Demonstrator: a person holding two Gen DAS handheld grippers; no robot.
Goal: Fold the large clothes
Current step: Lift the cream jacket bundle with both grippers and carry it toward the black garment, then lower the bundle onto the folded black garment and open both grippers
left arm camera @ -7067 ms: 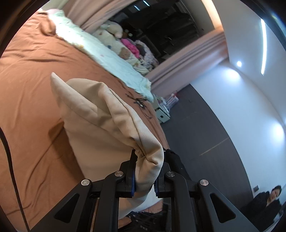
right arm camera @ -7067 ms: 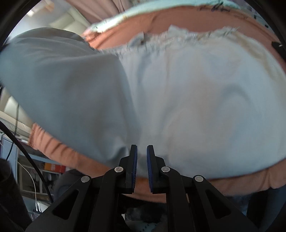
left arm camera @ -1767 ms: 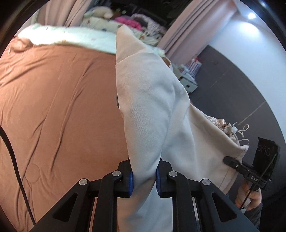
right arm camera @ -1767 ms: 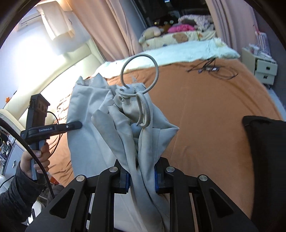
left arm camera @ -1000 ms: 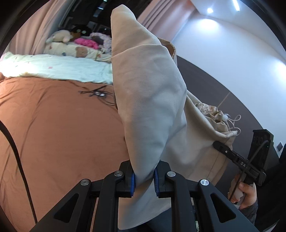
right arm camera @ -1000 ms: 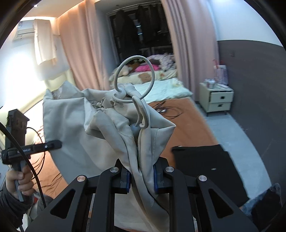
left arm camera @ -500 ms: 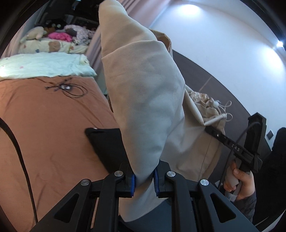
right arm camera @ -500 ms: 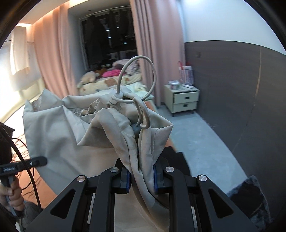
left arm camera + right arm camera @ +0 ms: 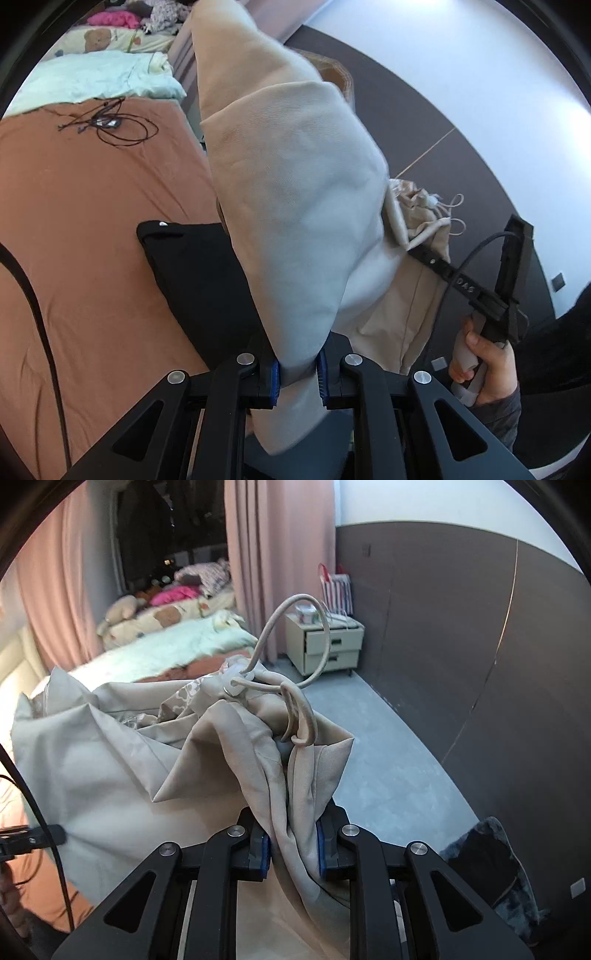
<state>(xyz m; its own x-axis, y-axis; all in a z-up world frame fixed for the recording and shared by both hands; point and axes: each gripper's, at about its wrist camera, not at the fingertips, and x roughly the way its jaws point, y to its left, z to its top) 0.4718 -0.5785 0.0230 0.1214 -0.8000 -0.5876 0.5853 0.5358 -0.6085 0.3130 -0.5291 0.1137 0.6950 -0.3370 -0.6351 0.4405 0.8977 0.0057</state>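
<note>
A large beige garment (image 9: 295, 206) hangs in the air between both grippers. My left gripper (image 9: 297, 373) is shut on one thick fold of it, above the near edge of the bed. My right gripper (image 9: 293, 843) is shut on a bunched end of the beige garment (image 9: 122, 760), where a looped drawstring (image 9: 291, 642) sticks up. In the left wrist view the right gripper (image 9: 417, 254) bites the cloth at the right, held by a hand (image 9: 484, 358). The tip of the left gripper (image 9: 59, 832) pinches the cloth at the left edge of the right wrist view.
A folded black garment (image 9: 199, 277) lies on the orange bedsheet (image 9: 92, 206) below the beige cloth. Cables (image 9: 110, 123) and a pale green blanket (image 9: 92, 77) lie further back. A bedside cabinet (image 9: 325, 642), grey floor (image 9: 388, 760) and a dark rug (image 9: 491, 867) are to the right.
Both grippers have swung with the beige garment away from the middle of the bed toward its edge and sunk a little. The black garment has come into view under the cloth.
</note>
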